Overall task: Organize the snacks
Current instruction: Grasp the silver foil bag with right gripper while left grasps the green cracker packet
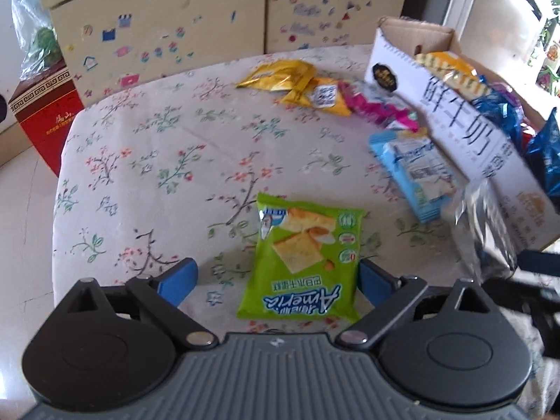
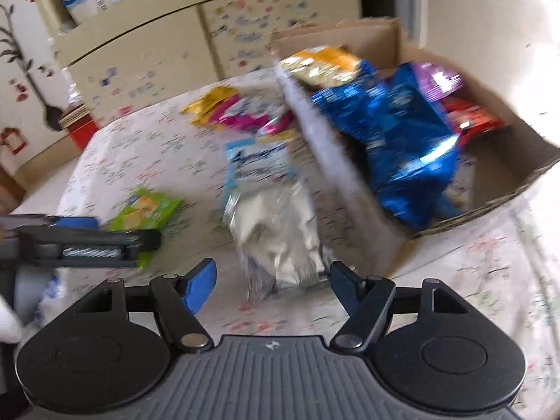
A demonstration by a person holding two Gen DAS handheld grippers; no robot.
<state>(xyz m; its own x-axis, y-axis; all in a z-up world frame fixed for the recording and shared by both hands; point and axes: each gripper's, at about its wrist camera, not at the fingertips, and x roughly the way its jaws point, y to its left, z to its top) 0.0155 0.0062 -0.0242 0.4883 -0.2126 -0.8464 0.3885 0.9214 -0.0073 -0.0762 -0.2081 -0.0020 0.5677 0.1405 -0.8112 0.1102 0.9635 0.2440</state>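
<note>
Left tool (image 1: pixel 278 281): spread wide apart, grasping nothing; its blue pads (image 1: pixel 182 274) sit either side of the green cracker packet's near end without touching it.
Green cracker packet (image 1: pixel 302 260): flat on the floral bench (image 1: pixel 147 175), print upside down to the left wrist camera, lower edge between the left tool's fingers.
Right tool (image 2: pixel 273 285): released, fingers parted; a silvery foil packet (image 2: pixel 280 241) lies between and just ahead of them, whether touching is lost in the blur.
Light blue packet (image 1: pixel 416 171): on the bench, beside the box's near wall, just beyond the foil packet.
Cardboard box (image 1: pixel 451 112): on the bench's right side, open on top, holding blue bags (image 2: pixel 395 129), a yellow bag, a purple one and a red one.
Loose snacks: yellow packets (image 1: pixel 280 75) and a pink packet (image 1: pixel 374 106) at the bench's far edge, next to the box's corner.
Surroundings: stickered cabinet (image 1: pixel 157 28) behind the bench; red carton (image 1: pixel 43 112) on the floor at left.
</note>
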